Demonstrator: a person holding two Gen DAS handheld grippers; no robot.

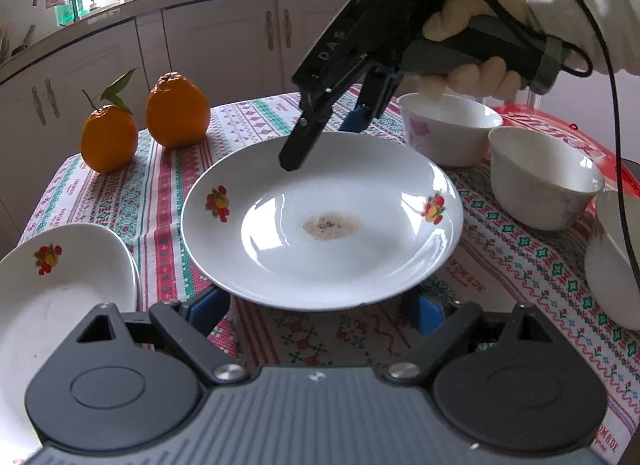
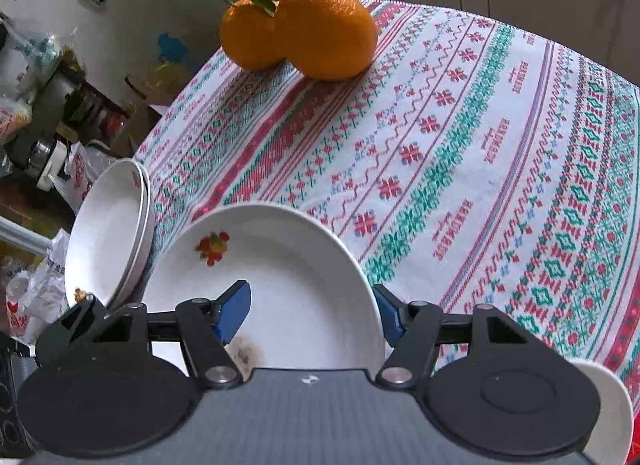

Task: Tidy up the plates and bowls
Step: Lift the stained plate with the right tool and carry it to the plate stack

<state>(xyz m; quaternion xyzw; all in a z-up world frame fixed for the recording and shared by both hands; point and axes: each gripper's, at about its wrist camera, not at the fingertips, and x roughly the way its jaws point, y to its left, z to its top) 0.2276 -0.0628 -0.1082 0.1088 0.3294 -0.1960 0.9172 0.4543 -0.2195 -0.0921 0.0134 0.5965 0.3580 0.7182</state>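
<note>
A white plate [image 1: 320, 221] with small fruit prints and a brownish smear at its middle sits at the centre of the desk [image 1: 500, 265], which wears a cloth striped in red and green patterns. The right tool [image 1: 320, 145] comes down from one o'clock and is clenched on this plate's far rim: in the right wrist view one blue pad [image 2: 234, 313] lies inside the dish and the other [image 2: 390, 319] sits outside the edge, with the rim pinched between them. The left tool [image 1: 320, 315] waits at six o'clock with its blue pads spread wide on either side of the near rim, released and gripping nothing. At eight o'clock lies a stack of similar plates [image 1: 60, 289]. Three white bowls [image 1: 448, 131] line up from two to four o'clock, the farthest bearing a pink flower. Two oranges [image 1: 178, 111] stand at ten o'clock near the cloth's far edge, one with green leaves.
</note>
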